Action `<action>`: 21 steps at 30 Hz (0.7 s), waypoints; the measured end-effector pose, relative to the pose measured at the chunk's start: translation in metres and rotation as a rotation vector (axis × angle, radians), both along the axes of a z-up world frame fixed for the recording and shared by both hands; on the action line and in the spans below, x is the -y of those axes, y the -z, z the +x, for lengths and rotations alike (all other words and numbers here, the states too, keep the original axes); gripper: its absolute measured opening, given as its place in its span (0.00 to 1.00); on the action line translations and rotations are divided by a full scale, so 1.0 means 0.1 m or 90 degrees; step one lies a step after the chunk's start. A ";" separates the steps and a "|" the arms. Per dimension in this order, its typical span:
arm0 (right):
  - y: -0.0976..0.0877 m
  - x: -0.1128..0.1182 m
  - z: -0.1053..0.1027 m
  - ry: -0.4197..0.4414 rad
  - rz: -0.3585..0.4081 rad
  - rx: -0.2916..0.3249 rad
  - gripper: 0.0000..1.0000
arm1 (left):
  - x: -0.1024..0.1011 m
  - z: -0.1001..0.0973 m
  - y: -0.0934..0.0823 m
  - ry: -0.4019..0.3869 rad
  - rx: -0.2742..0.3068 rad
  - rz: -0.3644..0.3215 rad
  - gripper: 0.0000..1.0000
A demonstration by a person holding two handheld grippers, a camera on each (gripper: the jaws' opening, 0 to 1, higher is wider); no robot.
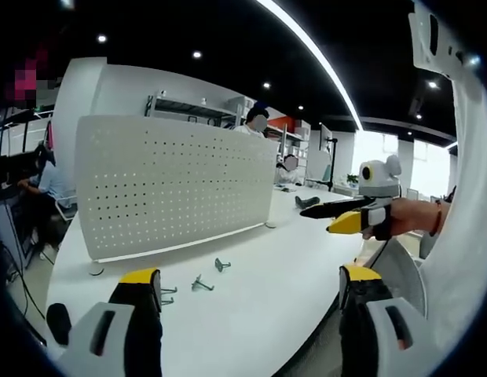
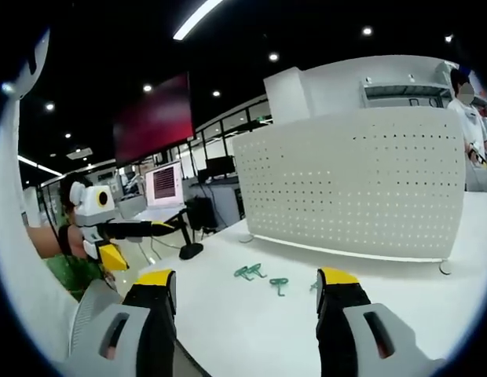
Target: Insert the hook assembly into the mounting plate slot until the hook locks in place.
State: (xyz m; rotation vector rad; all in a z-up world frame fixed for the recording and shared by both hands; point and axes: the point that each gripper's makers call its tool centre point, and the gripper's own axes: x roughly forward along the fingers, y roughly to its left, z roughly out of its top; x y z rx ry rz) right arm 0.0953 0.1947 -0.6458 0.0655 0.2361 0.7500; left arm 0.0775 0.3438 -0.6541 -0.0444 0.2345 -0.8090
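Note:
A white perforated mounting plate (image 1: 173, 184) stands upright on the white table (image 1: 267, 298). Three small metal hooks (image 1: 200, 283) lie loose on the table in front of it. My left gripper (image 1: 249, 287) hangs above the table's near edge, open, with nothing between its yellow-tipped jaws. My right gripper (image 1: 316, 221) comes in from the right, held in a hand. In the right gripper view the plate (image 2: 353, 181) fills the right half, with the greenish hooks (image 2: 279, 283) below it. My right gripper (image 2: 245, 290) is open and holds nothing. My left gripper (image 2: 145, 245) shows at the left.
A dark object (image 1: 306, 202) lies further back on the table. A black stand (image 2: 188, 250) sits on the table's left end. People (image 1: 258, 122) and shelving stand behind the plate. A person sits at a desk (image 1: 39, 184) on the left.

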 end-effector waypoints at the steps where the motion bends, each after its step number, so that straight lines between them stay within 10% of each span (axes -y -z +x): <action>1: -0.01 0.00 0.00 -0.001 -0.001 0.002 0.74 | 0.01 0.00 0.00 0.000 0.000 -0.002 0.96; 21: -0.10 0.04 -0.03 0.004 -0.015 0.018 0.73 | 0.04 0.02 0.06 0.012 -0.010 0.005 0.94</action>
